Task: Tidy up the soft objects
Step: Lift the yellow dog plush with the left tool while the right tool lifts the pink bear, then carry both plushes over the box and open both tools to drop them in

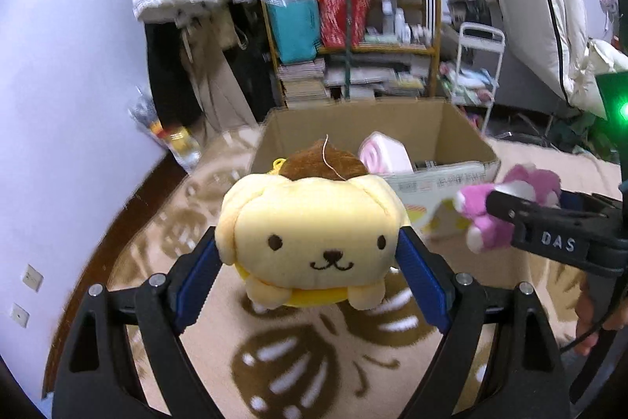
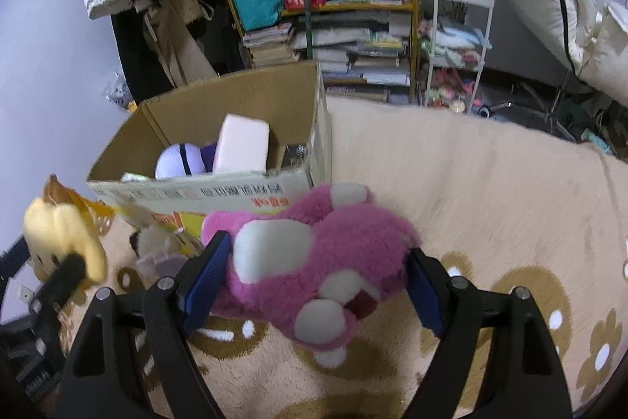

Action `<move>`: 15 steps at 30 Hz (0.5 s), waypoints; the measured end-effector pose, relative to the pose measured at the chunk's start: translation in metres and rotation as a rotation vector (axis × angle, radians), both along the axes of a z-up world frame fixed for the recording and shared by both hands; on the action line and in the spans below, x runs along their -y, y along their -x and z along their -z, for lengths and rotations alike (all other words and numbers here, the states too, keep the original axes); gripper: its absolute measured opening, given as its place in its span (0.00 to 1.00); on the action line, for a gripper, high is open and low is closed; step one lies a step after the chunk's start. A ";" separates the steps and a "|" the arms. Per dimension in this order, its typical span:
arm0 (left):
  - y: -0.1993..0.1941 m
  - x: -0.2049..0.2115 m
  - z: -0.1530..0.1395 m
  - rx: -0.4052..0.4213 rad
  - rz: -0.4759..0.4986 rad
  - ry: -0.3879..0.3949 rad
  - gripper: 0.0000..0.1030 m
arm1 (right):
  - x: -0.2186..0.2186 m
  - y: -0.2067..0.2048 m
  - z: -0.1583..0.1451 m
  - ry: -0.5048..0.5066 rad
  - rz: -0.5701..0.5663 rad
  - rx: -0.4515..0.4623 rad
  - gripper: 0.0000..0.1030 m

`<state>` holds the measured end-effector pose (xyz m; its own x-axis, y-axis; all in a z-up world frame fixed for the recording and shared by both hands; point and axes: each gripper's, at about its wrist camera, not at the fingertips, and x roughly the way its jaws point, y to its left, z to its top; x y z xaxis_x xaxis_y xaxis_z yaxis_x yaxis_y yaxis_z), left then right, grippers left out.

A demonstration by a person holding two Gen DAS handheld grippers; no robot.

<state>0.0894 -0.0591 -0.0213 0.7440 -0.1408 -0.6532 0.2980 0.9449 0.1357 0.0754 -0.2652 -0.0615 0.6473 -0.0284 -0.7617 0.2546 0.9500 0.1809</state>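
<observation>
Left gripper [image 1: 310,254] clamped on round yellow dog plush [image 1: 310,222], right gripper [image 2: 314,273] clamped on fuzzy pink bear plush [image 2: 314,262]. Both lifted over carpet, open brown cardboard box [image 1: 463,132] just beyond, nearer the left one.

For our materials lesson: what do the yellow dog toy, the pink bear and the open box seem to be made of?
Yellow dog toy: smooth short-pile plush, probably stuffed; stitched face, sides dented by the pads.
Pink bear: longer fluffy plush; fuzzy outline, white patches.
Box: matte brown corrugated cardboard, judging by its folded flaps and printed front.
</observation>
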 end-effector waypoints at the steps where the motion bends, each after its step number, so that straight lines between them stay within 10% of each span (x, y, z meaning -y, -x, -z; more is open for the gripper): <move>1: 0.000 -0.003 -0.006 0.022 -0.005 0.011 0.83 | 0.000 0.002 -0.005 0.004 0.002 0.021 0.85; 15: -0.027 -0.024 -0.052 0.188 -0.015 0.079 0.84 | 0.001 0.019 -0.057 0.065 0.032 0.349 0.85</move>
